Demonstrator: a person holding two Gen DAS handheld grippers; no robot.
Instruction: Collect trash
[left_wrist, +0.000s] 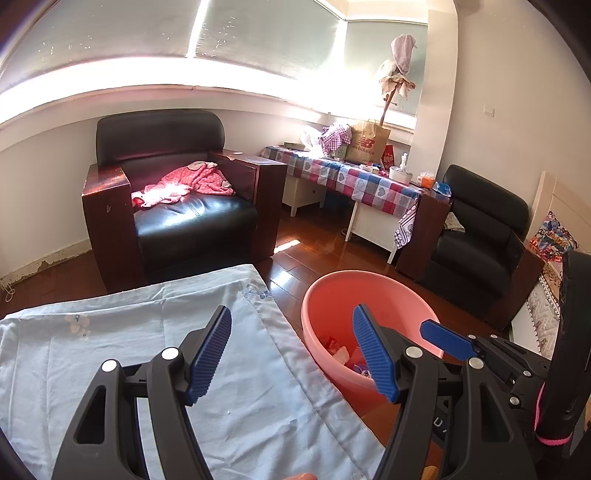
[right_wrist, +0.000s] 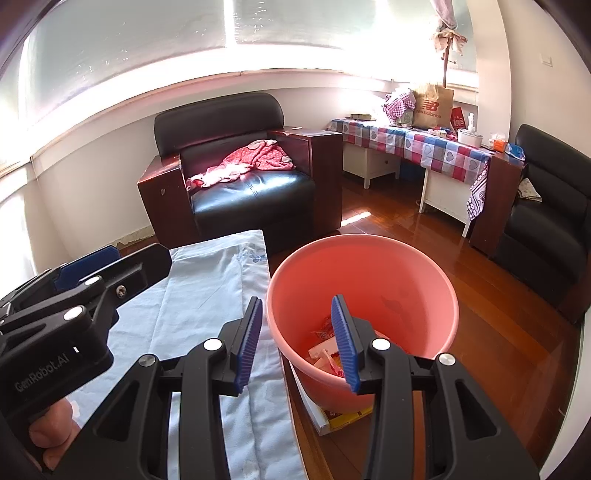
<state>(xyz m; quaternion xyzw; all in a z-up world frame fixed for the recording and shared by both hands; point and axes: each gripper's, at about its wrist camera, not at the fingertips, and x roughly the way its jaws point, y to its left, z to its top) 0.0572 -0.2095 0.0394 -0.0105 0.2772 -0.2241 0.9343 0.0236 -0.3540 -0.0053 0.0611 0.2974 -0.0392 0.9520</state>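
Poised above round pink plastic bucket (right_wrist: 364, 291) of wrappers (right_wrist: 327, 349): left gripper (left_wrist: 291, 354) and right gripper (right_wrist: 297, 341), fingers apart, empty; risks tipping it if rim clipped.

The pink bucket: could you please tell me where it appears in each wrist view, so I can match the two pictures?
Left wrist view: the pink bucket sits lower right of centre, partly behind the open left gripper.
Right wrist view: it sits centre, below the middle, with the open right gripper over its near rim.
Shared landmark: the black armchair with pink clothing on its seat.
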